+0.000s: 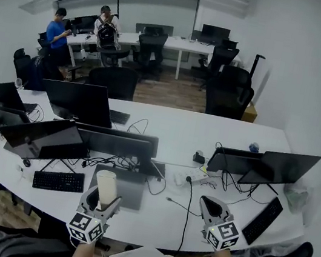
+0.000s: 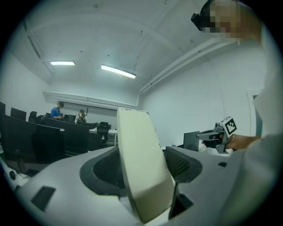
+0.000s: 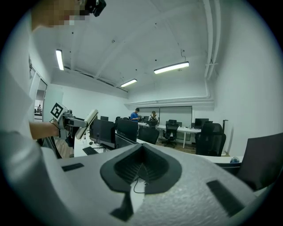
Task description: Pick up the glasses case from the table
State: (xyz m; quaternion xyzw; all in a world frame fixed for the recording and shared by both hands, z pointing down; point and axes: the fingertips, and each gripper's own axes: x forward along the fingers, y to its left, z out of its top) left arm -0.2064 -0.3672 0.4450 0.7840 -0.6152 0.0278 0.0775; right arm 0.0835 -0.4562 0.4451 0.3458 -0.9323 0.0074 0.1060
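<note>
Between the fingers (image 2: 105,167) of the left gripper (image 1: 100,201), the glasses case (image 1: 106,187) sits clamped.

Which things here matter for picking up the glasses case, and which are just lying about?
Job in hand:
- glasses case
- left hand-held gripper, shut on it

Just lying about:
- monitors
- keyboards
- cables
- office chairs
- right hand-held gripper, shut, empty

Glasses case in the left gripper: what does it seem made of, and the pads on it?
Glasses case: cream, matte, smooth, holds its curve; probably hard plastic or leatherette, can't tell which. Left gripper pads: dark, ribbed, dull; likely rubber.
</note>
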